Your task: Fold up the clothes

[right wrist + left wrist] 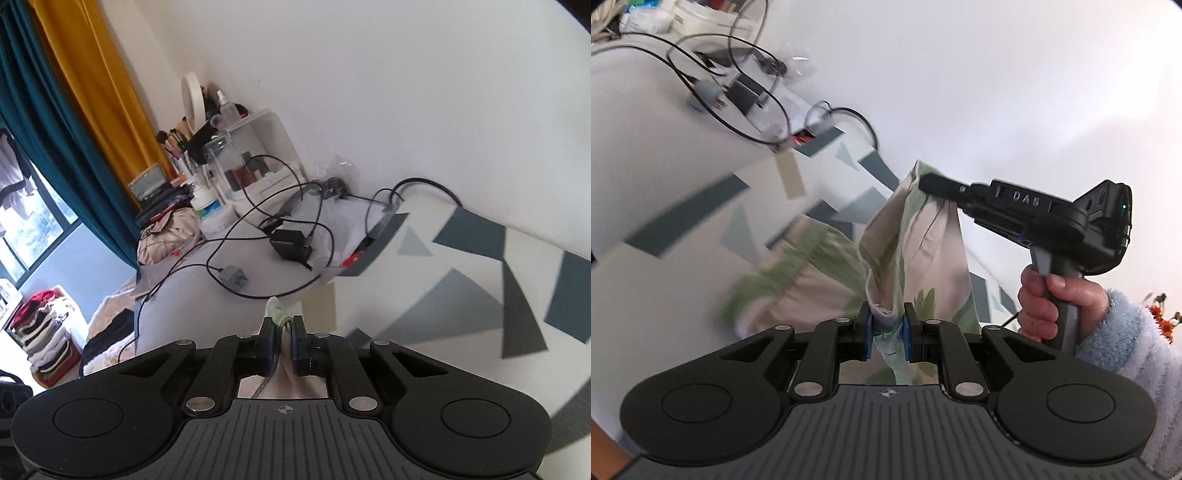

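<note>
Between my left gripper's (888, 325) blue pads a bunched edge of the green-and-cream leaf-print garment (919, 243) is pinched, and the cloth rises from there to my right gripper (929, 181), whose fingers are pressed together on another edge of it, so the garment hangs stretched between the two above the white cloth with grey-blue shapes (683, 218). From the right wrist I see only a small green tuft (277, 312) poking out past the clamped pads; the rest is hidden under the gripper body. A hand (1043, 301) in a fluffy pale-blue sleeve (1123, 328) grips the handle. The garment's lower left part is smeared with blur, and black cables (258, 236) tangle beyond
</note>
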Tool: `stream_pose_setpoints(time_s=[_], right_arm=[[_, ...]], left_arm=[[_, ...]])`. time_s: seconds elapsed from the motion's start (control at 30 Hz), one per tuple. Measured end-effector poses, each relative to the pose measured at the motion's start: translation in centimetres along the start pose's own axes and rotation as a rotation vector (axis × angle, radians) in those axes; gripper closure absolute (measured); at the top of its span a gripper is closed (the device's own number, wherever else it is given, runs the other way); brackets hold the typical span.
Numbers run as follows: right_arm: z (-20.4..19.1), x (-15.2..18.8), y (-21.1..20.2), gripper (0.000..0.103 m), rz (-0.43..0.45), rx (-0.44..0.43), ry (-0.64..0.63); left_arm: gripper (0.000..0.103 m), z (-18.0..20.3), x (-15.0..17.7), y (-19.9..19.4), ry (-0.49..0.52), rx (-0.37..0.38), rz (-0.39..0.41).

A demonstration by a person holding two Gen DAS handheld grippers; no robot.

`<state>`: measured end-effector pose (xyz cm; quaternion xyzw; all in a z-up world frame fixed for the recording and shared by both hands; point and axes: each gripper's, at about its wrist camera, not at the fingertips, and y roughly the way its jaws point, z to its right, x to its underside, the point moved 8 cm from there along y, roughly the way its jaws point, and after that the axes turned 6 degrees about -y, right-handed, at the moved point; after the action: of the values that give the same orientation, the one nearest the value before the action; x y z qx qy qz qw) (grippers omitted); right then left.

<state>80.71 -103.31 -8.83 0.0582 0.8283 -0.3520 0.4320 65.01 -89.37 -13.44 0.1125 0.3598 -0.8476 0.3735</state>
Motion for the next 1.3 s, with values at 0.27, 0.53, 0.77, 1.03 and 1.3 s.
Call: stream_pose_setpoints(time_s=[0.27, 0.53, 0.77, 1.03, 1.3], right_arm=[[-0.1, 2.1, 6.7, 0.095, -0.114, 0.046, -0.016], [0.1, 4.3, 12.2, 0.095, -0.195, 0.128, -0.074], [0.6, 4.0, 13.4, 0.049, -0.148, 0.224, -0.051], [3.0, -1.0, 1.2, 0.029, 0.200, 0.279, 0.231], [6.9, 9.4, -20.9, 0.002, 0.281, 0.778, 0.344]], left_arm=[[0.088, -5.1, -1.0, 1.3, -0.051, -0.085, -0.024], [0.088, -6.5, -2.3, 1.9, 0.000, -0.078, -0.012], [0.084, -8.4, -1.6, 2.5, 0.048, -0.187, -0.106], [0.068, -7.4, -3.5, -0.9, 0.257, -0.387, -0.054], [0.051, -1.6, -2.3, 2.8, 0.394, -0.335, -0.090]])
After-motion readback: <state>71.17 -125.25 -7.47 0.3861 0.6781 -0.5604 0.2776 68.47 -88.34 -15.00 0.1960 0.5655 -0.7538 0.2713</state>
